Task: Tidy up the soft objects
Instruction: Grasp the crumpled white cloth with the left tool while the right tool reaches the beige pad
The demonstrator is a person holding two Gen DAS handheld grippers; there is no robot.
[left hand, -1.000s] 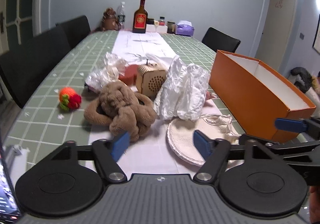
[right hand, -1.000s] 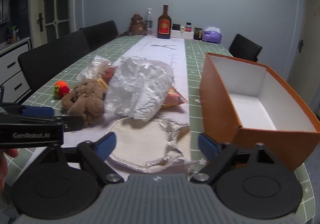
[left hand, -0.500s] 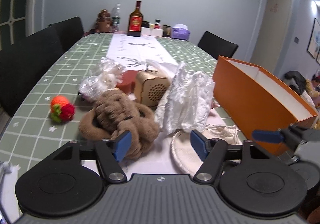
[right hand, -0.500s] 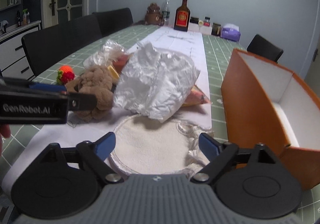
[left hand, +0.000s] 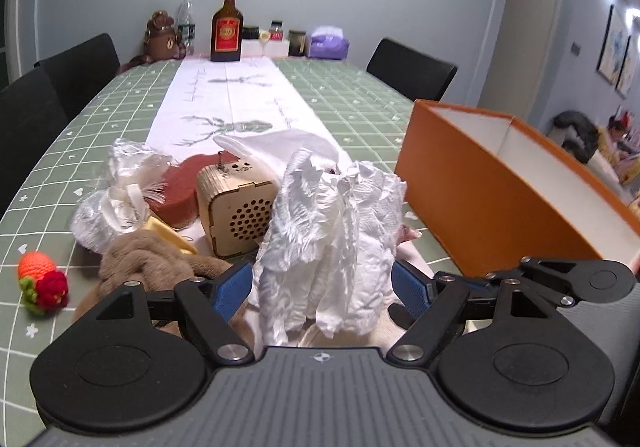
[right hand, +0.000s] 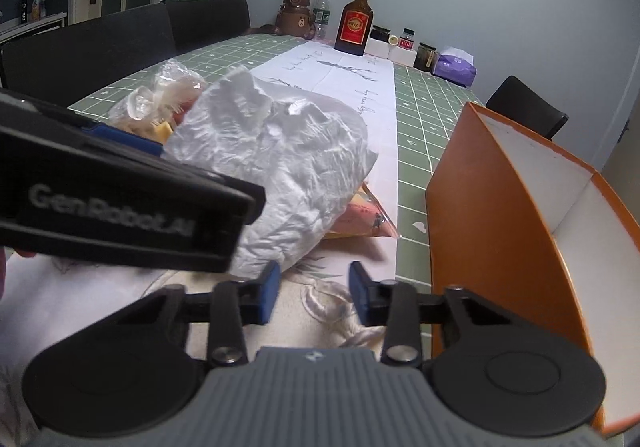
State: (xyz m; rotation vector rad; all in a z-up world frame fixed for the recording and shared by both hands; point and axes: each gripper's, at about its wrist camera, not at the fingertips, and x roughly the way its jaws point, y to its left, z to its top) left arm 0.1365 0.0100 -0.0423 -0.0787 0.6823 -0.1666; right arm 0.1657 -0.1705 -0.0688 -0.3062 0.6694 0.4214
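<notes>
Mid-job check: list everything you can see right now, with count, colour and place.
crumpled plastic bag: 1, white, near centre, between the left gripper's open pads
plush toy: 1, brown, left of the bag
knitted strawberry: 1, red-orange, far left on the green tablecloth
wooden speaker box: 1, tan, behind the bag
clear bag: 1, transparent, left of the speaker box
round pad: 1, cream, under the right gripper
storage box: 1, orange, empty, right side
liquor bottle: 1, brown, far end
tissue pack: 1, purple, far end
chairs: black, around the table
left gripper: open
right gripper: jaws just closing, grip unclear
</notes>
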